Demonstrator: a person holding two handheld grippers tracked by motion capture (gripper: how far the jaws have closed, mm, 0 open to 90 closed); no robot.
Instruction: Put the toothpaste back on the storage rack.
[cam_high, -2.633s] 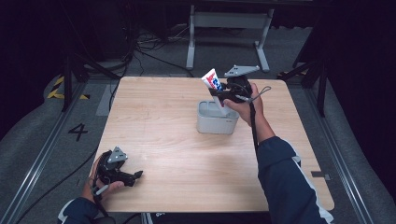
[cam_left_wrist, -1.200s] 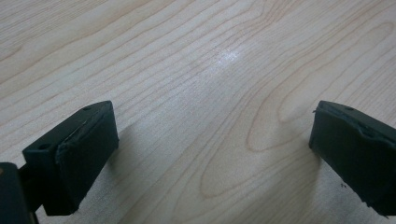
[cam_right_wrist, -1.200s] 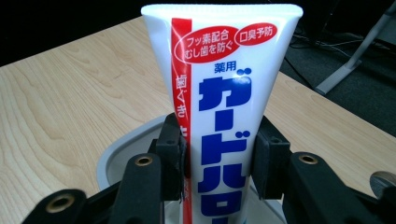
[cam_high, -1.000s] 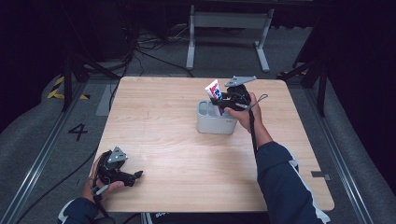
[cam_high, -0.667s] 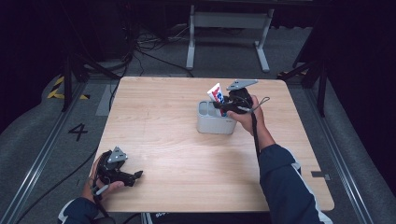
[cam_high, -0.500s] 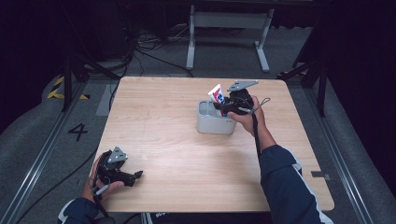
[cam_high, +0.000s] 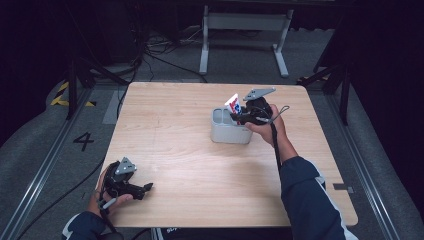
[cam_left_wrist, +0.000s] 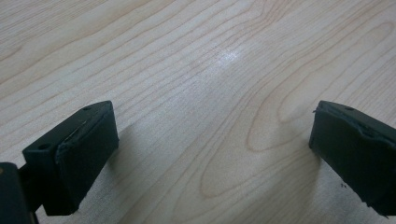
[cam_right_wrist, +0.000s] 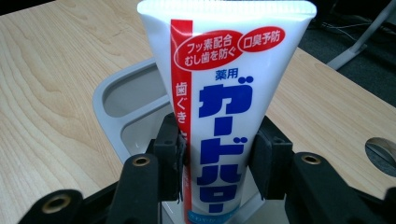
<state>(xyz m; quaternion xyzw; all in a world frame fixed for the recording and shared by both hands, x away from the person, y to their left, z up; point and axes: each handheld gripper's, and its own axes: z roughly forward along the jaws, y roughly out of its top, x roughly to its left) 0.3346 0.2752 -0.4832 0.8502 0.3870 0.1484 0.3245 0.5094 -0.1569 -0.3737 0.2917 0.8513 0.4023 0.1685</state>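
Right gripper view has the right tool (cam_right_wrist: 217, 154) clamped on the tube (cam_right_wrist: 224, 93) over the holder (cam_right_wrist: 112, 100). Loosening early could tip the tube onto the tabletop (cam_high: 165, 135); the left tool (cam_left_wrist: 212, 154) idles, jaws apart.

The person wears a dark navy jacket with long sleeves; the right sleeve (cam_high: 305, 195) ends at the wrist, and the left sleeve (cam_high: 82, 227) has the same colour.

The right tongs (cam_high: 239, 116) are black, with a grey three-cornered plate on top and a thin black cable that makes a small loop behind them. In the right gripper view their black arms carry round brass-coloured rivets, and the pads (cam_right_wrist: 169, 140) are square blocks with rough rubber faces.

The left tongs (cam_high: 146, 187) are also black, with a grey plate. Their pads (cam_left_wrist: 77, 149) are thick, matte, slightly worn blocks, with a small hole on the top.
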